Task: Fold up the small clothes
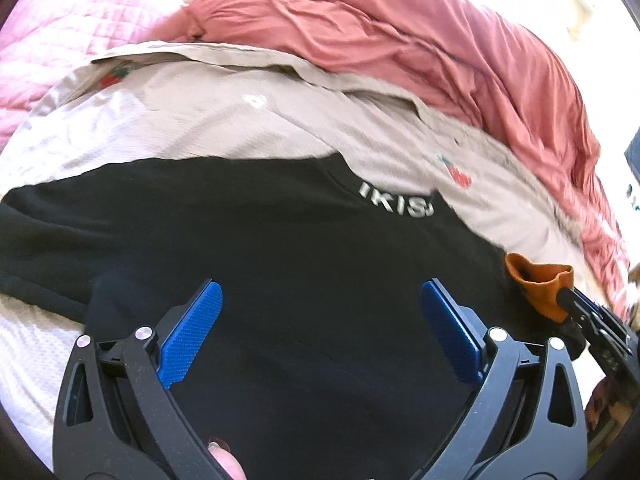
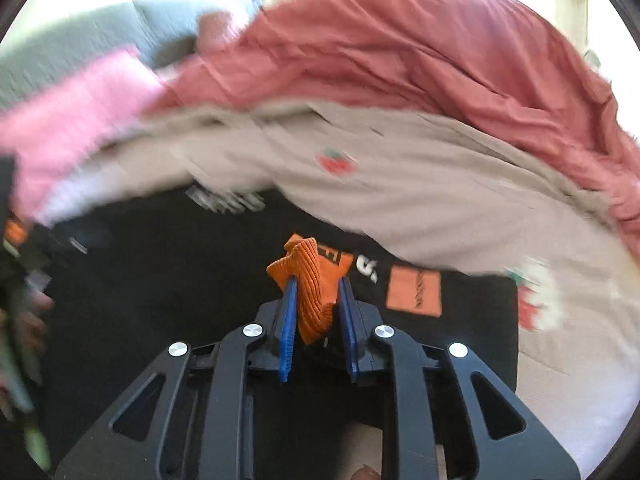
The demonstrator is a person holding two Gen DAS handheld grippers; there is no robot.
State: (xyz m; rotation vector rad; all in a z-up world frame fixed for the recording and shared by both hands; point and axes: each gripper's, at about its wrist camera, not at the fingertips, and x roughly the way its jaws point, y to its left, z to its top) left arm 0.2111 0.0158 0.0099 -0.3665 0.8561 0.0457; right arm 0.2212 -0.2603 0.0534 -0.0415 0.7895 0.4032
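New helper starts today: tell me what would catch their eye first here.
The orange knit piece clamped in the right gripper, bright against the black garment under both grippers. Behind it lie a beige strawberry-print cloth and a rumpled red cloth.

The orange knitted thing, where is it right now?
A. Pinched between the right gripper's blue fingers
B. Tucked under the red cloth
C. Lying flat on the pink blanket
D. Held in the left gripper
A: the orange knitted piece sits squeezed between the right gripper's blue pads, above the black garment.
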